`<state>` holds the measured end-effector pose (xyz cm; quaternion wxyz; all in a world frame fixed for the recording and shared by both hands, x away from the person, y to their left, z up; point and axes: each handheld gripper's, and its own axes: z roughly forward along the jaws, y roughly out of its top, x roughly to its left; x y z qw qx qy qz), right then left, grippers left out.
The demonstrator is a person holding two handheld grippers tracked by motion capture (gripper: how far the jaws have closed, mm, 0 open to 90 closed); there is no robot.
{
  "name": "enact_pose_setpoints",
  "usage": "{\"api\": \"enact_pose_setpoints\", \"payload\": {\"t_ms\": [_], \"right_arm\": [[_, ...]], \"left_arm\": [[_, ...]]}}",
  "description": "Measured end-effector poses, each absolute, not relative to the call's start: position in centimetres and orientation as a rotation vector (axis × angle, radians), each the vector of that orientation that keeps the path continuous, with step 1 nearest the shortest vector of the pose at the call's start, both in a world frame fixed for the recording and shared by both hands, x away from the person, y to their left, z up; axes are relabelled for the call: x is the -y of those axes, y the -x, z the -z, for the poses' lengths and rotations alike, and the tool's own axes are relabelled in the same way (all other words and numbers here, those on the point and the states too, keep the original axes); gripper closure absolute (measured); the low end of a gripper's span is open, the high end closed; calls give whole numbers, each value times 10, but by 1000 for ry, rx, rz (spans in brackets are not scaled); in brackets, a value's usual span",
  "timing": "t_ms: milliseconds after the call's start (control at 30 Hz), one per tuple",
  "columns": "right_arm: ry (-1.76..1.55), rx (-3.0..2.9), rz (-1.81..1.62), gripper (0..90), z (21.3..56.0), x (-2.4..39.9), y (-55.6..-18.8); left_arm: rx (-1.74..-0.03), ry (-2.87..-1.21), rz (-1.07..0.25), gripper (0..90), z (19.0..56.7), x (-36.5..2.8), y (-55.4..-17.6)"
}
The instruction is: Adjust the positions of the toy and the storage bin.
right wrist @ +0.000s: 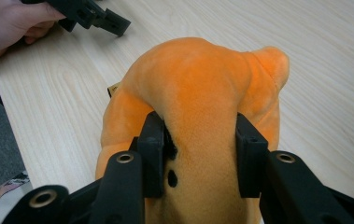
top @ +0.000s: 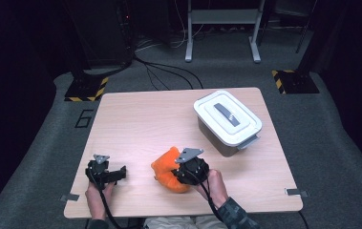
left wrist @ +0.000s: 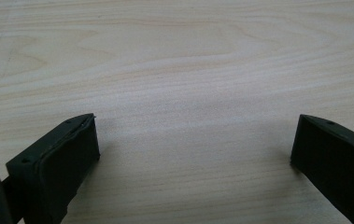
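A: Where the right gripper (right wrist: 198, 154) bites, its black jaws pinch a fold of the soft orange plush toy (right wrist: 198, 93).

B: Toy's position?

A: Near the front edge of the pale wooden table (top: 135, 119), between both hands.

B: Left gripper (top: 114, 174)?

A: Jaws wide apart, nothing between them, low over bare wood. A white lidded plastic box (top: 227, 121) stands well apart, far right.
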<state>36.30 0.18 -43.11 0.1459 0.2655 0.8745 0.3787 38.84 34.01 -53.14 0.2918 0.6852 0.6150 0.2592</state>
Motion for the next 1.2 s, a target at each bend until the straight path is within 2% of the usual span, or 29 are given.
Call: {"api": "enact_pose_setpoints", "payload": {"t_ms": [1200], "right_arm": [[-884,-2474,-1076,617,425,69,-341]], "left_arm": [[-1637,-1827,-691,6,531,-340,-389]]}}
